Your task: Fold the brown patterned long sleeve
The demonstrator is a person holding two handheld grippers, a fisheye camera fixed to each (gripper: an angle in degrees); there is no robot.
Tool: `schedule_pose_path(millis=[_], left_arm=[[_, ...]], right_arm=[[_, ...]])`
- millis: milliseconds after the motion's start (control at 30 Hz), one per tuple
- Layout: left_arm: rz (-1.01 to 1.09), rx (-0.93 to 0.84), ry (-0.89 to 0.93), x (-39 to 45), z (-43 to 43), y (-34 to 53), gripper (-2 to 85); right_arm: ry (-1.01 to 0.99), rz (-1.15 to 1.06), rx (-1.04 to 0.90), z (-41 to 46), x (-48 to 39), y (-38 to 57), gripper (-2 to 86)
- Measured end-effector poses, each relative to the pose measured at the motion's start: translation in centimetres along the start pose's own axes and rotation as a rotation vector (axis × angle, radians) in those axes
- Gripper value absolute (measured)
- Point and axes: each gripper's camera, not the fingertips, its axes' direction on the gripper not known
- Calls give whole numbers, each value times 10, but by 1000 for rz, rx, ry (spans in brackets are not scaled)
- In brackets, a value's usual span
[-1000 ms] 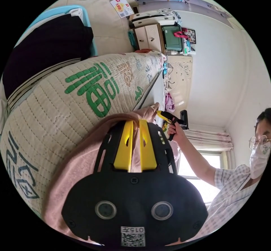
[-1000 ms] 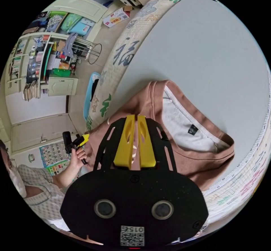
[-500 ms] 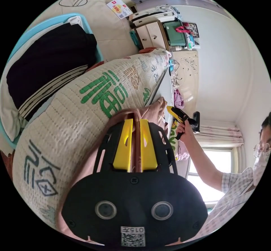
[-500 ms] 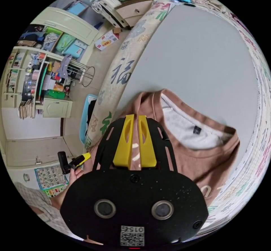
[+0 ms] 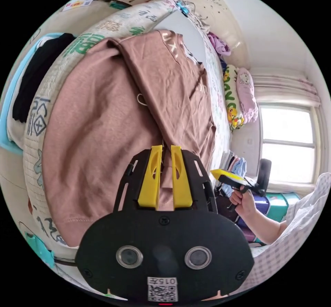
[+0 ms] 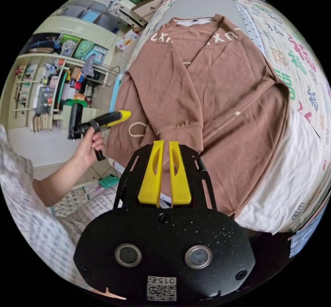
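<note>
1. Left gripper view: the brown long sleeve (image 5: 113, 114) lies spread on the bed (image 5: 55, 79), draping over the bed's near edge. One sleeve (image 5: 165, 89) is folded in across the body, its cuff end reaching toward the left gripper (image 5: 164, 176). The yellow jaws stand nearly together with only a narrow slot between them — whether cloth is pinched there I cannot tell. Off the bed's window-side edge, a hand (image 5: 243, 201) holds the right gripper (image 5: 227, 177).

2. Right gripper view: the neckline lies at the bed's far end, the hem (image 6: 220, 196) hangs over the near edge, and a folded sleeve crosses the chest. The right gripper (image 6: 164, 172) hovers over the hem, jaws nearly closed, seemingly holding nothing. The left gripper (image 6: 110, 119) sits beyond the bed's shelf-side edge.

3. Doing it well, I judge: flatten the crossed sleeve first, take both hem corners evenly, then carry them up to the neckline — keeping the side edges parallel.
</note>
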Motion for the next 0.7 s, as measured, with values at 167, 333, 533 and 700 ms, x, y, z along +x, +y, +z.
schedule_pose_path(millis=[167, 333, 533, 700], left_arm=[[69, 22, -163, 28, 9, -35, 62], [96, 95, -336, 43, 4, -92, 62], [15, 42, -408, 43, 33, -139, 4], [36, 9, -471, 54, 55, -146, -7]], right_arm=[[103, -171, 26, 20, -80, -7, 67], [228, -289, -34, 41, -133, -22, 66], [323, -357, -87, 24, -198, -16, 26], [371, -404, -99, 3, -250, -23, 21]])
